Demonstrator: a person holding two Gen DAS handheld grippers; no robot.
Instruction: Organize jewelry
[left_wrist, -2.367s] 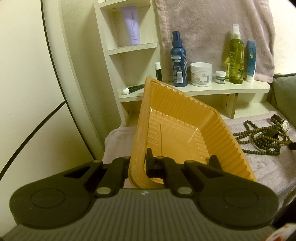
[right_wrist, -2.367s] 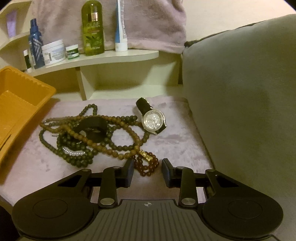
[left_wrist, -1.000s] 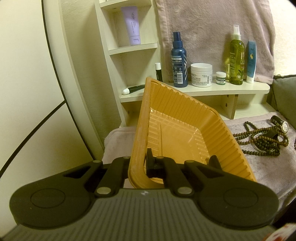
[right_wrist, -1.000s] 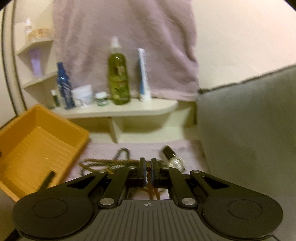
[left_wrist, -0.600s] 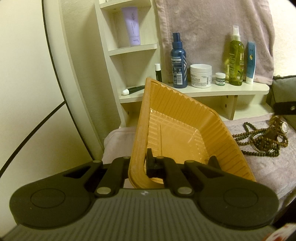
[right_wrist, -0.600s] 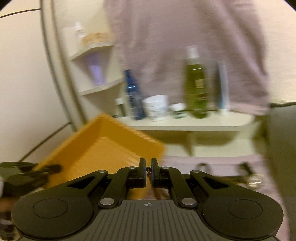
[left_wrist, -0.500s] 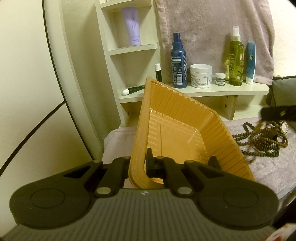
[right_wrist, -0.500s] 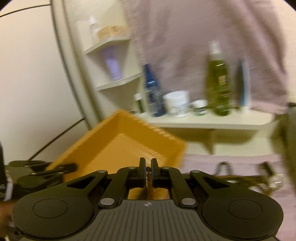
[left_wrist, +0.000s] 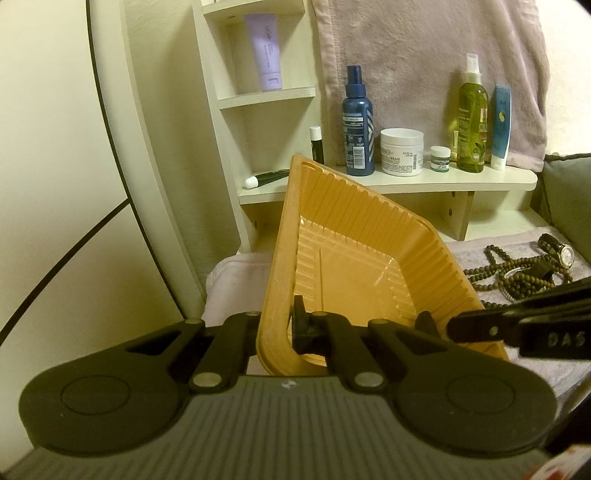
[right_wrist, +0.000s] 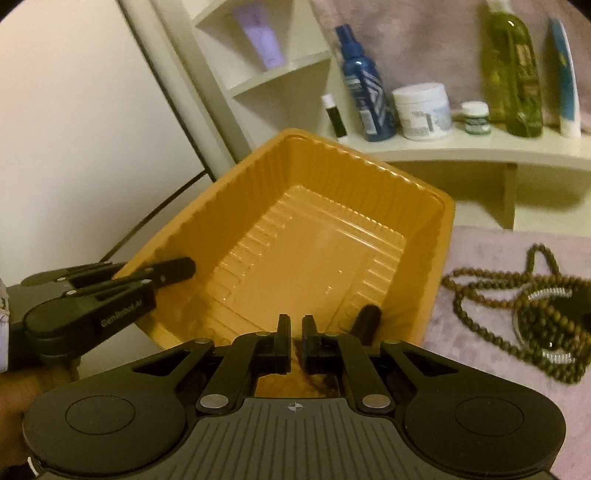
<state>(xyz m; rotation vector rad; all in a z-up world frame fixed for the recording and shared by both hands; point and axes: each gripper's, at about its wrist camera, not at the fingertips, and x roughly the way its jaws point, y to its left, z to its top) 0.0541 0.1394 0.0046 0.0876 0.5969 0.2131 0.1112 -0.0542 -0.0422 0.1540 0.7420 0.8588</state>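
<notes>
An orange ribbed tray is tilted up, and my left gripper is shut on its near rim. My right gripper hovers over the tray's near right corner. Its jaws are opening, with a narrow gap showing between them. A dark red-brown bead bracelet lies just under the fingers and mostly hidden by them; the pads no longer press on it. A tangle of brown bead necklaces and a wristwatch lie on the mauve cloth to the right.
Behind the tray a cream shelf carries a blue spray bottle, a white jar, a green bottle and tubes. A towel hangs above. A grey cushion bounds the right side.
My right gripper swung left from the bead pile to above the tray, carrying the dark bracelet, and its jaws have parted slightly. The left gripper and tray kept still.
</notes>
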